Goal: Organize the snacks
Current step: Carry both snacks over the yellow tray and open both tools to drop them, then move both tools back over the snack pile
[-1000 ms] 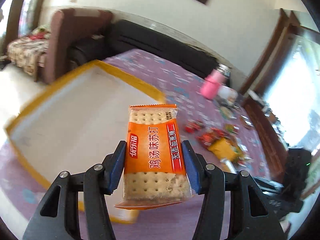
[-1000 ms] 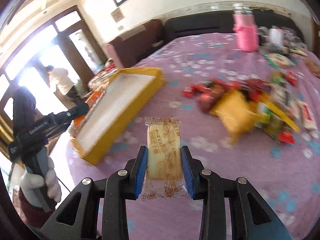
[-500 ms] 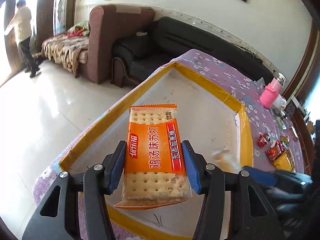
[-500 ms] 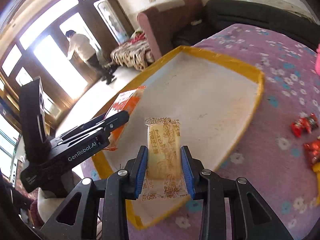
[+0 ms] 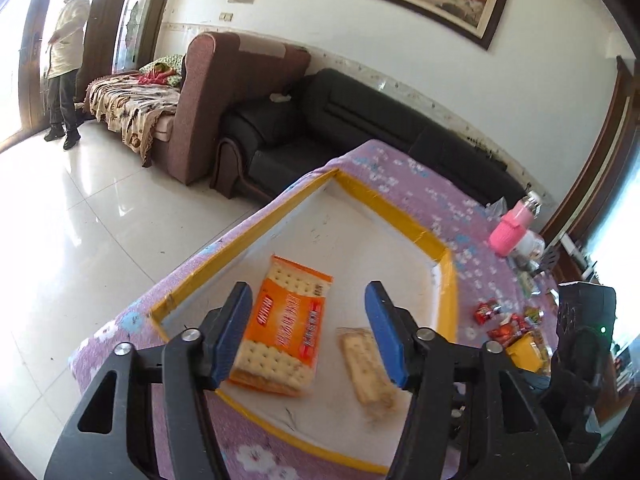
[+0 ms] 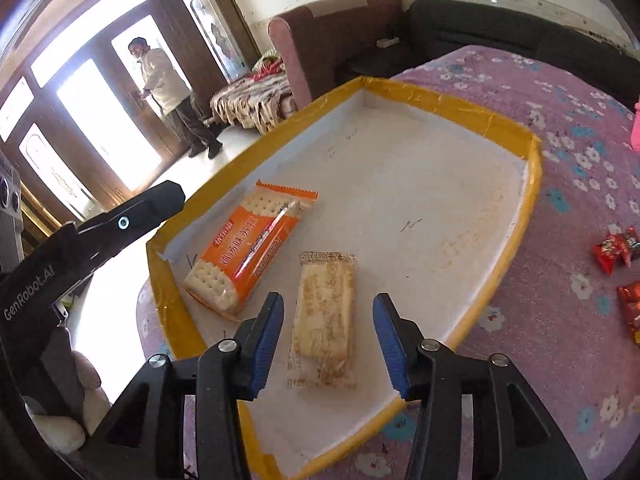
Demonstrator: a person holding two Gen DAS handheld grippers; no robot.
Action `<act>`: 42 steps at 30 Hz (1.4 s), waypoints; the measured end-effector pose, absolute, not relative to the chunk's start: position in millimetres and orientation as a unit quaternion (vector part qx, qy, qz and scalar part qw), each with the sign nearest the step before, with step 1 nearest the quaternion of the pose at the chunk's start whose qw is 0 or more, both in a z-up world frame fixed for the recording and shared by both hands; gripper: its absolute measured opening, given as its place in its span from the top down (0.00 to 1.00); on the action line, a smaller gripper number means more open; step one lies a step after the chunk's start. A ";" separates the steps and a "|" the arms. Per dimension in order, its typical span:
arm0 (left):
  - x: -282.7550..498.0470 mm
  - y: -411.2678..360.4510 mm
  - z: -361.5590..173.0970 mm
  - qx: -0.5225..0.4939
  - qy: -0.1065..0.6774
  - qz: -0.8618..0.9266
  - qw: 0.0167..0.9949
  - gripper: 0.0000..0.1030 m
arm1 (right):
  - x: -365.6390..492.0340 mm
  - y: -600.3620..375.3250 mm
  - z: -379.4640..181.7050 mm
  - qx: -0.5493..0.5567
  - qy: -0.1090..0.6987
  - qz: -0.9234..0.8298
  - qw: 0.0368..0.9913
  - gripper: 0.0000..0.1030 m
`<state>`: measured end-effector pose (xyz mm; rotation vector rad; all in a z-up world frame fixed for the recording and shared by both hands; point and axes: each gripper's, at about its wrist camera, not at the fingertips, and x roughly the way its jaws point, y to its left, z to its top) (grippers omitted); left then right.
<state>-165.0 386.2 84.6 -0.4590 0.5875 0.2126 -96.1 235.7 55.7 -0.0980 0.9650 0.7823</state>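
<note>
Both claws spread and empty, left claw [image 5: 308, 330] and right claw [image 6: 327, 340] above the tray's [image 6: 532, 184] near corner, where orange crackers [image 6: 248, 248] and pale biscuit [image 6: 325, 312] lie side by side; light, brittle, likely best pinched across long edges.

Orange cracker packet [image 6: 252, 246], yellow-rimmed white tray [image 6: 486, 124], purple, seemingly floral tablecloth [image 6: 572, 160].

Both claws [image 5: 308, 336] [image 6: 327, 340] agape, empty

"GenRobot.AI" stands in white on the left claw's [image 6: 168, 200] black arm.
</note>
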 end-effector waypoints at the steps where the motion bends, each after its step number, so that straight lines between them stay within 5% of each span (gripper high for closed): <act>1: -168.4 382.6 86.5 -0.228 0.285 0.100 0.926 0.36 | -99.6 227.5 61.3 -0.040 0.444 0.367 0.817 0.52; 10: -169.2 299.1 96.4 -0.221 0.316 -0.013 0.923 0.28 | -116.4 137.8 84.8 0.004 0.398 0.331 0.855 0.41; 42: -134.2 153.1 64.0 -0.207 0.424 -0.114 0.874 0.25 | -78.7 -187.0 75.0 0.174 0.337 0.072 0.922 0.37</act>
